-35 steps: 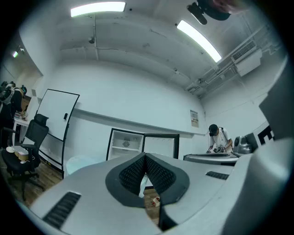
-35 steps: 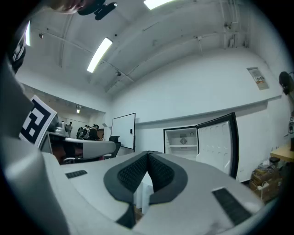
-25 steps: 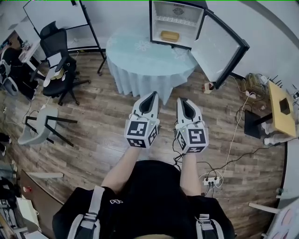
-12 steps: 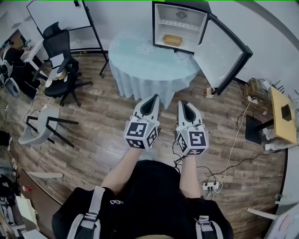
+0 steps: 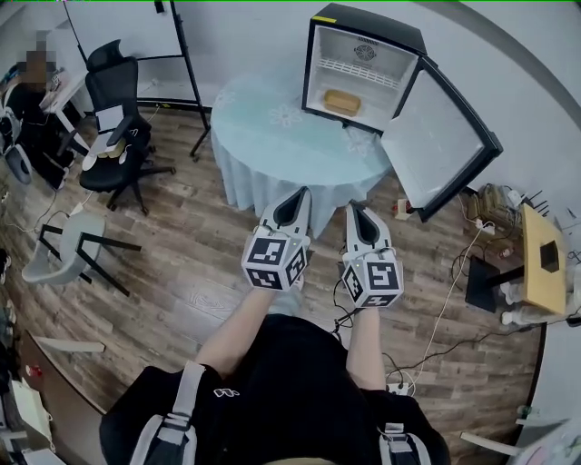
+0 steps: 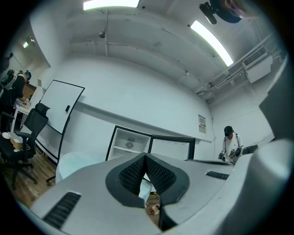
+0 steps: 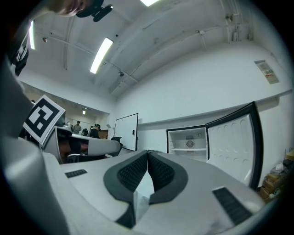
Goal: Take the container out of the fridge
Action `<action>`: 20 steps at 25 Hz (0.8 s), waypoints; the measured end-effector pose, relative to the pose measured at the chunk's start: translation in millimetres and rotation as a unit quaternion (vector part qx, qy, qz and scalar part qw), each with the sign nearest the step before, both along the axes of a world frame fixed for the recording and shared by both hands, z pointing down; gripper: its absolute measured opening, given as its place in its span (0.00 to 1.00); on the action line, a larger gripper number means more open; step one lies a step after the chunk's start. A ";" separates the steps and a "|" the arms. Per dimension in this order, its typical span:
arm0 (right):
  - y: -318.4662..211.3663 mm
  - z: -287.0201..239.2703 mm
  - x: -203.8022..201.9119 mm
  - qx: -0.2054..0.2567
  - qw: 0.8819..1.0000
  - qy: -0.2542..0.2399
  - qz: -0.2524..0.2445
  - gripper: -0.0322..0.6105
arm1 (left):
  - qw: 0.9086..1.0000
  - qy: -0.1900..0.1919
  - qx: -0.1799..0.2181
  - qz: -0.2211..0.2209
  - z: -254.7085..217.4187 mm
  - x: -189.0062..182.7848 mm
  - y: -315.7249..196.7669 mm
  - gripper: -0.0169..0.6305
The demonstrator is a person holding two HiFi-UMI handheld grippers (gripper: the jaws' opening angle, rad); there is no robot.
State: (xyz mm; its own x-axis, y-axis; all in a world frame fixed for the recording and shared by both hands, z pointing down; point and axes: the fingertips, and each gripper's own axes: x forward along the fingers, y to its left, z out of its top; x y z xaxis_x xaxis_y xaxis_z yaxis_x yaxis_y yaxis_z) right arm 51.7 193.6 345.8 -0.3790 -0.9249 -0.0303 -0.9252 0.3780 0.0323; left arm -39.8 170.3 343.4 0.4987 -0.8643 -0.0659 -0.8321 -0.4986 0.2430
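while the left gripper [image 5: 299, 193] and the right gripper [image 5: 353, 209] hang side by side, both closed on nothing, the tan container [image 5: 340, 102] lies low inside the open fridge [image 5: 364, 24] on the round counter [image 5: 272, 141]; the round label [image 5: 368, 53] on the fridge's back wall is too small to read.

This is looking like an office-cum-lab workroom: a whiteboard [image 5: 123, 32] is standing at the back, a swivel chair [image 5: 113, 100] is sitting nearby, cables [image 5: 451, 295] are trailing over the wood floor [image 5: 182, 236], and a small fridge [image 5: 368, 23] is standing on a cloth-covered tabletop [image 5: 272, 136].
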 end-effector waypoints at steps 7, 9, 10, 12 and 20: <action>-73.2 8.3 4.9 -0.001 1.000 0.010 0.001 0.06 | 1.000 0.000 -0.010 -0.009 10.2 3.3 -80.4 0.03; -96.8 17.2 10.4 -0.009 1.000 0.010 0.005 0.06 | 1.000 -0.003 -0.019 -0.004 19.2 9.7 -105.4 0.03; -108.5 22.4 12.7 -0.016 1.000 0.010 0.007 0.06 | 1.000 -0.006 -0.026 -0.002 24.7 13.1 -117.6 0.03; -132.8 30.7 15.5 -0.029 1.000 0.009 0.006 0.06 | 0.999 -0.011 -0.040 0.002 34.1 19.2 -142.6 0.03; -242.6 47.8 22.4 -0.066 0.998 -0.013 0.006 0.06 | 0.997 -0.043 -0.071 0.012 46.5 30.6 -255.4 0.03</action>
